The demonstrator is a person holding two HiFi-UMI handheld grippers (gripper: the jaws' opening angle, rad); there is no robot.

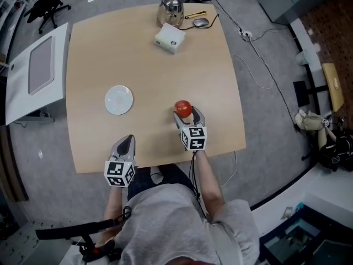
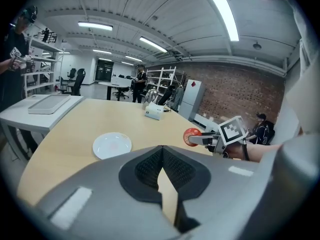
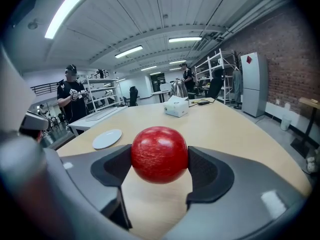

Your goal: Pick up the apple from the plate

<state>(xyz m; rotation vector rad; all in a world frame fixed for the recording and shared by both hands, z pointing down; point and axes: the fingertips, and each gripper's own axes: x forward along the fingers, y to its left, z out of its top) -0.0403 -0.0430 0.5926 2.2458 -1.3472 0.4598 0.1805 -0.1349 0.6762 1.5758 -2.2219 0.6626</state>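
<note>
Apple [image 1: 182,107] is clamped between the jaws of my right tool [image 1: 186,116], off the plate [image 1: 118,100] and well to the plate's right over the bench [image 1: 143,54]. My left tool [image 1: 126,143], jaws together on nothing, hangs on the plate's near side, so I judge any further carrying falls to the right

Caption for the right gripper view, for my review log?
Right gripper grips the red apple between its fingers over the wooden table, empty white plate behind.
</note>
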